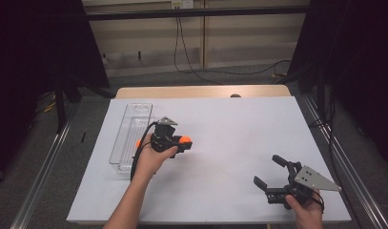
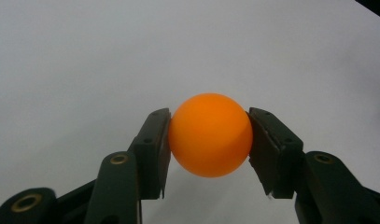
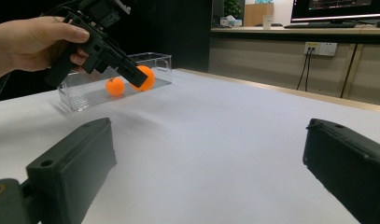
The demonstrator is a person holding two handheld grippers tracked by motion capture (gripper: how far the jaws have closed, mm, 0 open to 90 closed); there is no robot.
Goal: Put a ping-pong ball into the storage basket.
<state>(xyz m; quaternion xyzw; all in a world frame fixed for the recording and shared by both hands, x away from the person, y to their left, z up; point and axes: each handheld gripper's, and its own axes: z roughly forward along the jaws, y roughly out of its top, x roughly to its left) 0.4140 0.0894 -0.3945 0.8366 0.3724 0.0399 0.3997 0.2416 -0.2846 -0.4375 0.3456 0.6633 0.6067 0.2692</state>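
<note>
left gripper (image 1: 182, 141): clamps orange ball (image 2: 209, 134) above white table (image 1: 229, 143), 3 o'clock of clear tray (image 1: 129, 138) | right gripper (image 1: 268, 174): wide open, empty, 5 o'clock | risk: smooth ball squirts from pads, rolls off

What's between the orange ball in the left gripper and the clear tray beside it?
Nothing visible. The left gripper holds the orange ball above bare white table, and the clear tray, open-topped with another ball inside, sits just beside it.

two orange balls (image 3: 143, 77), one clear tray (image 3: 85, 95), two grippers (image 1: 276, 175)
</note>
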